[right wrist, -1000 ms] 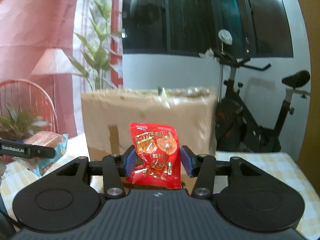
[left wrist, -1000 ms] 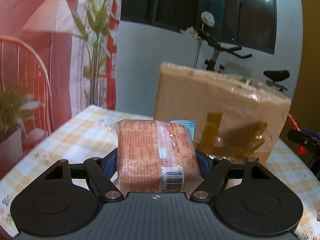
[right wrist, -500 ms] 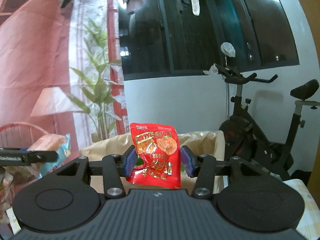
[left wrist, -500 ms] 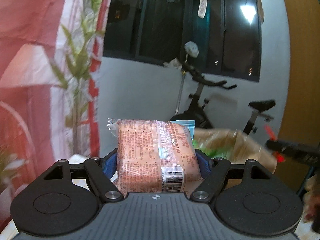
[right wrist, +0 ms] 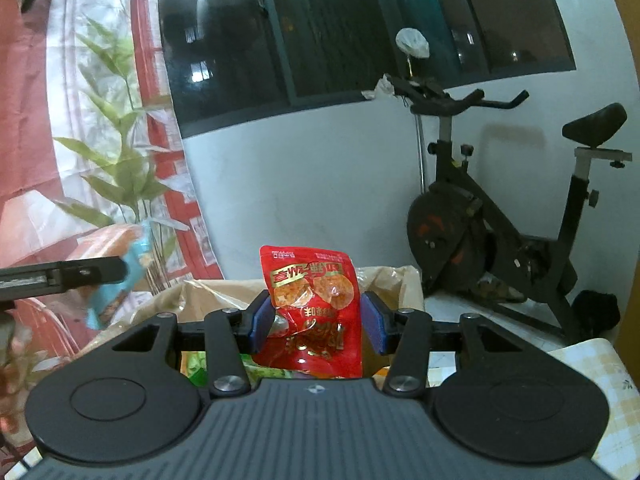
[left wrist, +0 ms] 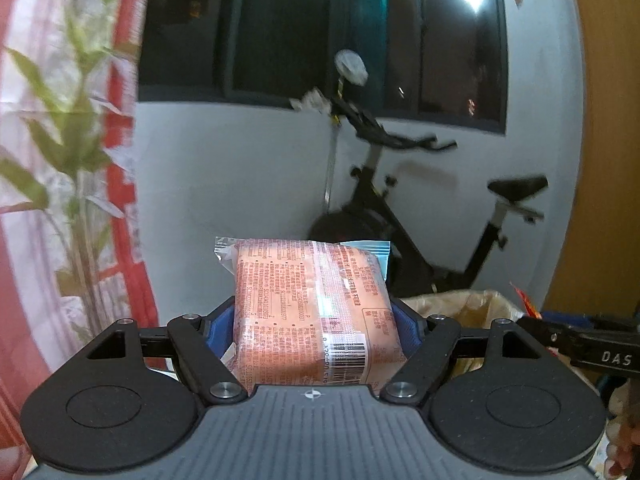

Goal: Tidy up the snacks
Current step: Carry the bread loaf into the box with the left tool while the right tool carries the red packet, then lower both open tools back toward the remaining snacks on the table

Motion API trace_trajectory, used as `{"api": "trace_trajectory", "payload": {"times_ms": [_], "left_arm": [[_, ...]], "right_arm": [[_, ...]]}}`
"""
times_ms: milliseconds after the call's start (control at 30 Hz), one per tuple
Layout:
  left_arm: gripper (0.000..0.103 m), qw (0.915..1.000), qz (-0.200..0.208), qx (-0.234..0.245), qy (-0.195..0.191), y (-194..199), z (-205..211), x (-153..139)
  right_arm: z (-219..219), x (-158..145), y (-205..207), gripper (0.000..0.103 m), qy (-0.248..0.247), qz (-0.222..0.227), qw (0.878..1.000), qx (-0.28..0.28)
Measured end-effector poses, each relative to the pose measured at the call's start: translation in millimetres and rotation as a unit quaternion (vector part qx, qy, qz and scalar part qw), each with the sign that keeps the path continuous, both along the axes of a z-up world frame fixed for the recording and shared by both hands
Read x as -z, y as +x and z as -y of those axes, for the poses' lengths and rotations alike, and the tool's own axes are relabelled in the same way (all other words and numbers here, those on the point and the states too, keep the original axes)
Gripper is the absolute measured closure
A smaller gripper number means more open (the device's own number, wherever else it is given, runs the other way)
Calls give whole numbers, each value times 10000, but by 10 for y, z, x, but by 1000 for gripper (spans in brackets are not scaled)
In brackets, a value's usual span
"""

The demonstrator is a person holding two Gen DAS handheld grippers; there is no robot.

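Now, left gripper [left wrist: 314, 320]: jaws spread wide, blue pads clamped on both sides of pink packet [left wrist: 312, 312], held up in air. Cardboard box [right wrist: 208, 296] below, top open. Right gripper [right wrist: 316, 316]: jaws about half closed, pinching red pouch [right wrist: 314, 312] upright above box. Exercise bike [right wrist: 500, 216] behind, far right.

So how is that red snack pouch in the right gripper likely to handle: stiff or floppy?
Probably floppy and light: the red snack pouch is thin, creased film, buckled where the right gripper pinches it. Its glossy surface may slip. The round pieces showing through could crush under harder squeezing.
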State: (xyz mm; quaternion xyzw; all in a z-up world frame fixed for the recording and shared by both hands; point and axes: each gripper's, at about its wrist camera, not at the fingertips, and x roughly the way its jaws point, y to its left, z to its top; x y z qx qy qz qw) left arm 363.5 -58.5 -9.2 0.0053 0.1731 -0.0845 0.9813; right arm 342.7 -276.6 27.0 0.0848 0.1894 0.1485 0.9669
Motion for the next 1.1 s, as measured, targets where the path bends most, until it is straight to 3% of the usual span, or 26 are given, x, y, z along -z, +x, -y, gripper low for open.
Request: {"api": "trace_trajectory", "payload": {"times_ms": [133,267,333,600,1100], "left_arm": [[24,9996,-240,31,150,230,54,97],[18,9995,-171,151,229,261,34,46],[16,9995,-60,215,217,200,4,-8],[16,9997,-154,209,-40,-92,-132,-36],[16,9994,-259,15,-214,-794,-437,53]], "right_arm": [[-30,44,75,52,-83,-79,9999,18],[-31,78,113,49,-59,-118,9999,112],[-20,88,138,42,-16,-191,9997,138],[28,29,-22,42,125,-156,9997,151],[-258,32,-664,42,-614,101,9980,-56]]}}
